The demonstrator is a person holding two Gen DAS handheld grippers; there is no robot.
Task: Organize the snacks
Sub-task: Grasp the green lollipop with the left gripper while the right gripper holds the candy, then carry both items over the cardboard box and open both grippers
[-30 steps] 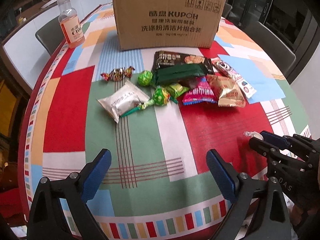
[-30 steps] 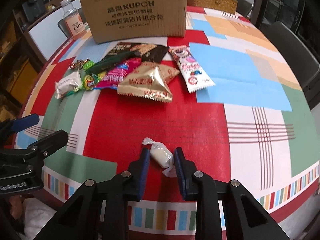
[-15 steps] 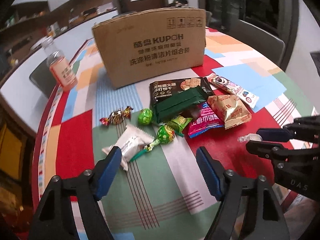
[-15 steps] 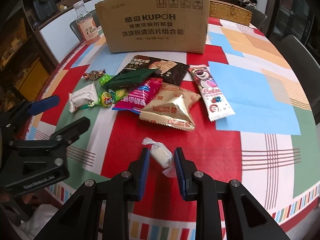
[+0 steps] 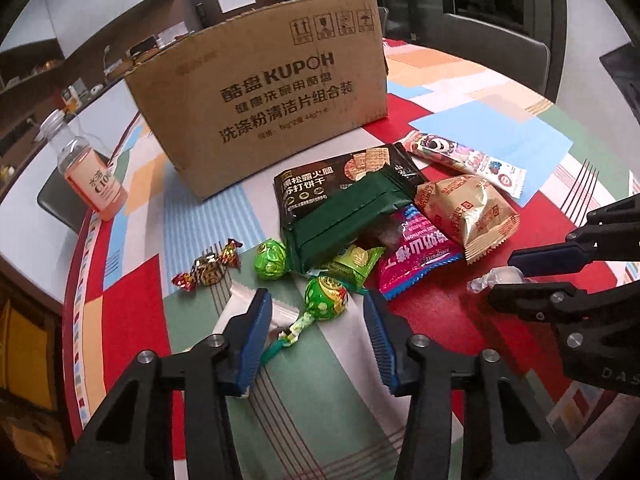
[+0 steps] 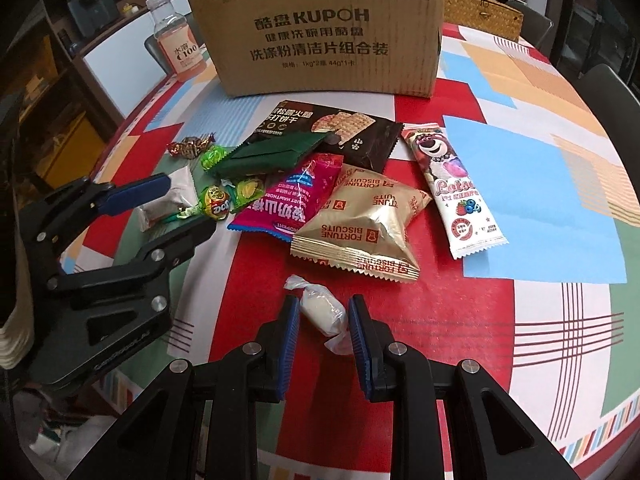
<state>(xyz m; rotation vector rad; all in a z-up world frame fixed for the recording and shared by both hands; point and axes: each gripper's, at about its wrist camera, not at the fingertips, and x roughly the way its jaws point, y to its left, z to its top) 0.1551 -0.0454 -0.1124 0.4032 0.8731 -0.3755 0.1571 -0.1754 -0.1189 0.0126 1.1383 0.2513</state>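
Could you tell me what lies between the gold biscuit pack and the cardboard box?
The dark cracker packet, seen in the right wrist view, lies between gold biscuit pack and cardboard box.

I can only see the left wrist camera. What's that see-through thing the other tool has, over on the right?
Observer: The right tool is shut on a white candy in a clear twisted wrapper.
Operator: Is anything hiding behind the big box?
Observer: Yes, a woven basket sits behind the cardboard box.
Operator: Is the lollipop with the stick green all over?
Observer: No, that lollipop has a red and yellow label on its other side.
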